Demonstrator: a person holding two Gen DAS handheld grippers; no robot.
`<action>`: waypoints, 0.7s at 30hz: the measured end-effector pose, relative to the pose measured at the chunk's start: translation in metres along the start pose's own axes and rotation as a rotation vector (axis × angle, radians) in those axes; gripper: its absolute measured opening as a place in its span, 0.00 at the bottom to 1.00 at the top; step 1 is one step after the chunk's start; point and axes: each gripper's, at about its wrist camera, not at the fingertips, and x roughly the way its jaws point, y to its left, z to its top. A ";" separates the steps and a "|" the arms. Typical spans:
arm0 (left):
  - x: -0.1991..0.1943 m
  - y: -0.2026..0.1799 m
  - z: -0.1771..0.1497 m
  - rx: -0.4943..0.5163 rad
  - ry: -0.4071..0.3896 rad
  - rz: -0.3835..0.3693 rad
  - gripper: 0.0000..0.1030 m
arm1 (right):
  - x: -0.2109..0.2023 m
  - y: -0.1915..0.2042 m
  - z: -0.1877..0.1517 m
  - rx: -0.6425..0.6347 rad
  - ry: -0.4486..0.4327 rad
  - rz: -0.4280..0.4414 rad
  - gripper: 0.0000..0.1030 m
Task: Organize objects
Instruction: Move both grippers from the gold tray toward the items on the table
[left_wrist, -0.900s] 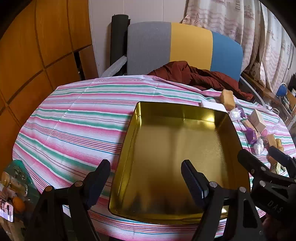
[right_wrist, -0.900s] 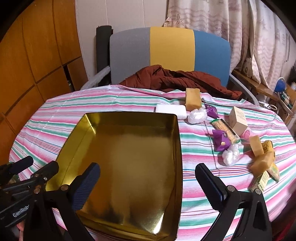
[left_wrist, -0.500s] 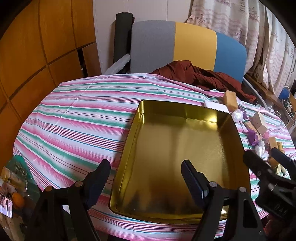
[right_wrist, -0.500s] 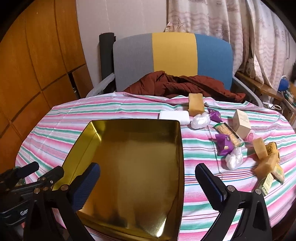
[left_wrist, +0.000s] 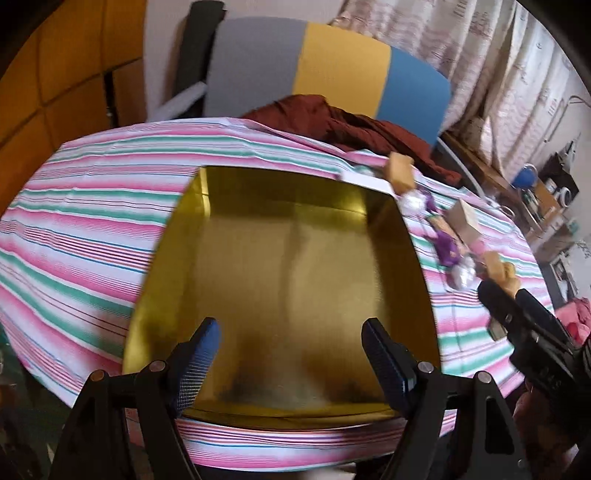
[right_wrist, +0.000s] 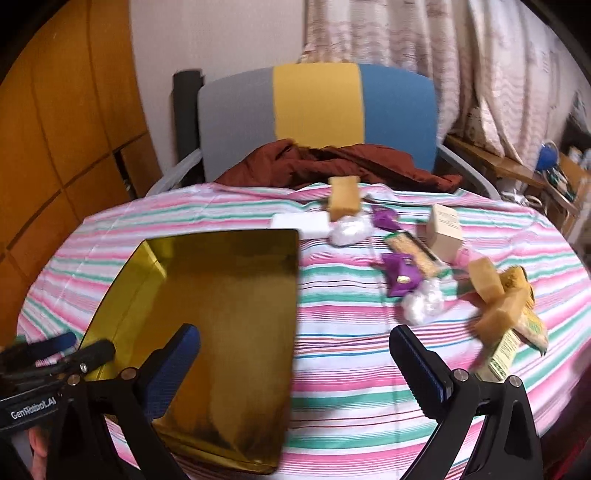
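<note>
While both tools hang over the near edge of the striped counter (right_wrist: 332, 332), the left hand-held gripper (left_wrist: 291, 354) is spread wide above the gold tray (left_wrist: 288, 266) with nothing between its jaws, and the right hand-held gripper (right_wrist: 295, 365) is likewise wide apart and empty, straddling the tray's right rim. To the right of the tray lie scattered items: tan sponge blocks (right_wrist: 344, 198), purple wrappers (right_wrist: 400, 275), white wads (right_wrist: 349, 230) and a small carton (right_wrist: 445, 230).
</note>
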 end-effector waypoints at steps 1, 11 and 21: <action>0.000 -0.006 -0.001 0.013 -0.001 0.000 0.78 | -0.002 -0.011 -0.001 0.016 -0.013 -0.021 0.98; -0.003 -0.088 -0.013 0.335 -0.071 0.012 0.78 | 0.009 -0.146 -0.035 0.179 0.049 -0.208 0.76; 0.002 -0.156 -0.027 0.471 -0.027 -0.141 0.78 | 0.029 -0.289 -0.018 0.161 0.118 -0.262 0.82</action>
